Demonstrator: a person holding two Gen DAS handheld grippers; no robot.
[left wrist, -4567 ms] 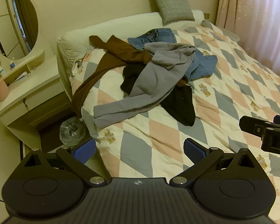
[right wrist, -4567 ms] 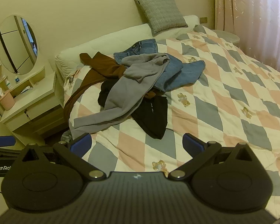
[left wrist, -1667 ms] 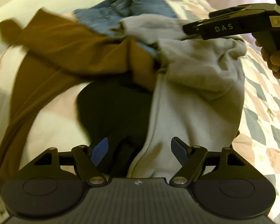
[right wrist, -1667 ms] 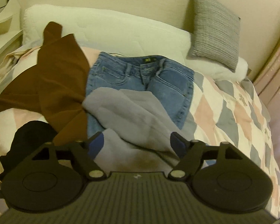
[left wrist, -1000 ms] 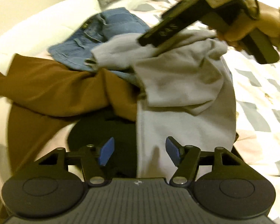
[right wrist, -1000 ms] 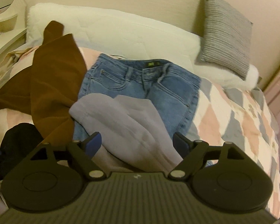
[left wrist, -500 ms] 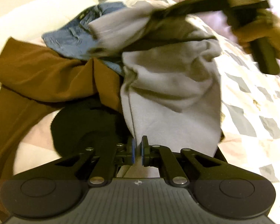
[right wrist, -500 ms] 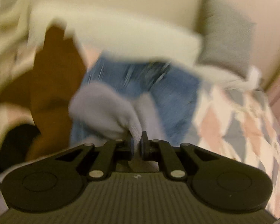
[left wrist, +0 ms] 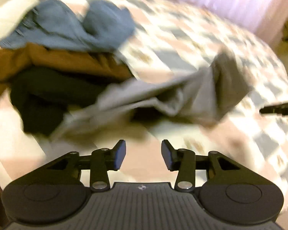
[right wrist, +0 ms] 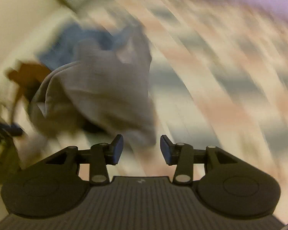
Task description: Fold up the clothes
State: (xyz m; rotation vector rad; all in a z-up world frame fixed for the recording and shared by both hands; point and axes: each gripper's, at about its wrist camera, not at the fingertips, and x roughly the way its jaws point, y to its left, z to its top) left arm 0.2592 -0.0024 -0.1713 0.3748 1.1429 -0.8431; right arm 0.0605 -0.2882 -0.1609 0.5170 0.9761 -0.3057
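- No text, label, brand name or number can be read in either view; both are heavily blurred.
- The one mark that shows is a small pale emblem on the ribbed body of the left gripper (left wrist: 143,154), too small to make out.
- The right gripper (right wrist: 141,149) bears the same kind of small emblem on its ribbed body, also unreadable.
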